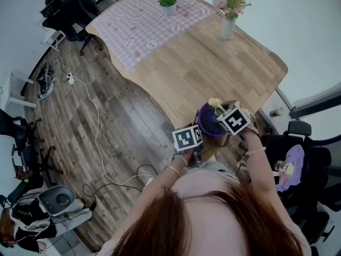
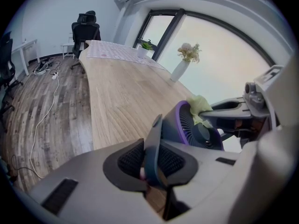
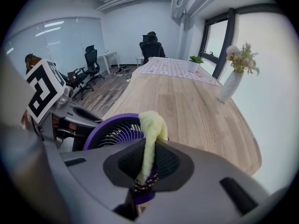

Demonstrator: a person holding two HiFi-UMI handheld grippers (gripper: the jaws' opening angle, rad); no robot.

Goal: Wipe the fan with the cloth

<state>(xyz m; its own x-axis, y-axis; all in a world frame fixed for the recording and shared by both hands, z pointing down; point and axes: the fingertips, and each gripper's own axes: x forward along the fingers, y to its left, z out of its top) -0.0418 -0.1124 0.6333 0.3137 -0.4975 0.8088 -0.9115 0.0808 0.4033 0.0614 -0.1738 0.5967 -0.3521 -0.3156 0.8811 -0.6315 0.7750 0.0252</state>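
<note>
- My left gripper (image 2: 152,161) is closed on a thin dark flat part that stands up between its pads. I take it for the fan's stand (image 2: 154,143), though I cannot be sure which part it is. I hold it there to pin the fan so it cannot slide or spin under the wiping.
- My right gripper (image 3: 148,164) is clamped on the cloth (image 3: 152,129). A fold of cloth sticks out past the pads, so soft fabric meets the fan rather than hard jaw.
- The cloth is pale yellow-green and bunched into a narrow roll. It drapes over the fan's rim at about one o'clock on the ring as the right gripper sees it.
- The fan (image 1: 211,122) sits at twelve o'clock, just ahead of my hands, at the near edge of the table (image 1: 213,68). The two grippers close on it from seven and four o'clock.
- It is a small round fan with a bright purple ring and dark curved grille slats around a dark hub. I can make out no dust on it from here.
- I judge the wiping is under way at the rim, with the grille left to do.
- Farther off on the table are a vase of flowers (image 1: 228,25) at one o'clock and a potted plant (image 1: 169,1) on a checked runner (image 1: 141,28) at eleven.
</note>
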